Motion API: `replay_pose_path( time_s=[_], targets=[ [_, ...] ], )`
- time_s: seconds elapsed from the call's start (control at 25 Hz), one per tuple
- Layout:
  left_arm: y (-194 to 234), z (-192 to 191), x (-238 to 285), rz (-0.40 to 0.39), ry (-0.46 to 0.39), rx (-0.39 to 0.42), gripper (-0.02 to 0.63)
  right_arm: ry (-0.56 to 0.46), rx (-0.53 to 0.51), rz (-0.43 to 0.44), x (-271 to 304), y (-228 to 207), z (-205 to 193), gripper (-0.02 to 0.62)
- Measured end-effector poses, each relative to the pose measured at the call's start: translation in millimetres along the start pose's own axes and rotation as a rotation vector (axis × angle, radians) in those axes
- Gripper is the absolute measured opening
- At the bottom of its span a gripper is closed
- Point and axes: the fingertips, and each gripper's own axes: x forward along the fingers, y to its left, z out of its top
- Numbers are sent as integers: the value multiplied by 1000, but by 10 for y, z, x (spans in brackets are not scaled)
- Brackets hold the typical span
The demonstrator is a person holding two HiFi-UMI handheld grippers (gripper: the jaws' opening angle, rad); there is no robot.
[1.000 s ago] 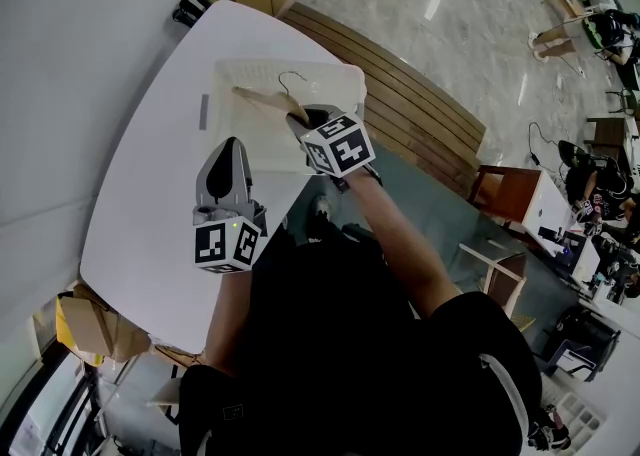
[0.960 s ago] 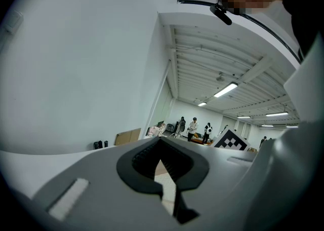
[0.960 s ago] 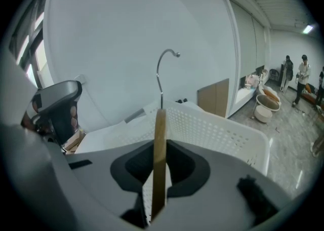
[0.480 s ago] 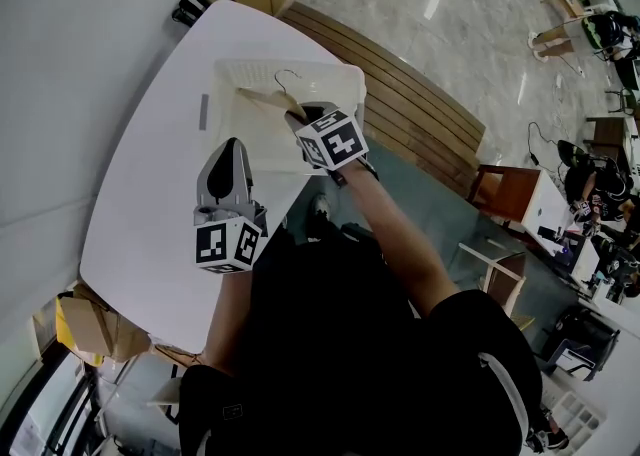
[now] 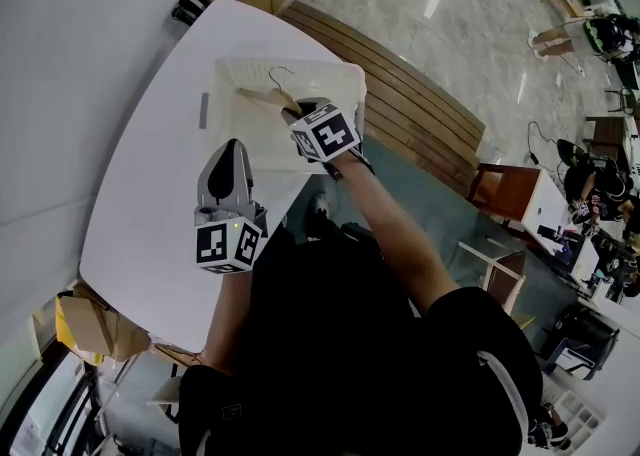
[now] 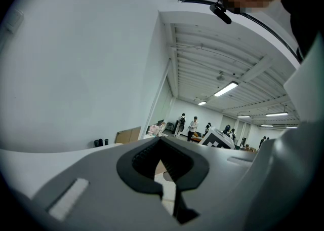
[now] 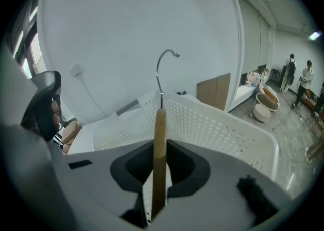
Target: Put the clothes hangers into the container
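Hanger (image 5: 262,96) clamped in right gripper (image 5: 298,110) over container (image 5: 345,72) rim; left gripper (image 5: 232,150) closed, empty

Head view — the hanger (image 5: 262,96) shows only its hook and one wooden arm; the rest sits behind the right gripper (image 5: 305,114), whose cube also covers the basket's (image 5: 228,74) near corner. The table's (image 5: 140,194) near edge is lost under the person's torso. Right gripper view — the hanger's lower end runs off the bottom edge.
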Motion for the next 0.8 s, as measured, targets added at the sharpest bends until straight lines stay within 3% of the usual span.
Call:
replay_pose_path(
  time_s=[0.8],
  targets=[
    [8, -20, 32, 1, 4, -3, 2, 33, 12, -5, 93, -54, -39, 61]
  ],
)
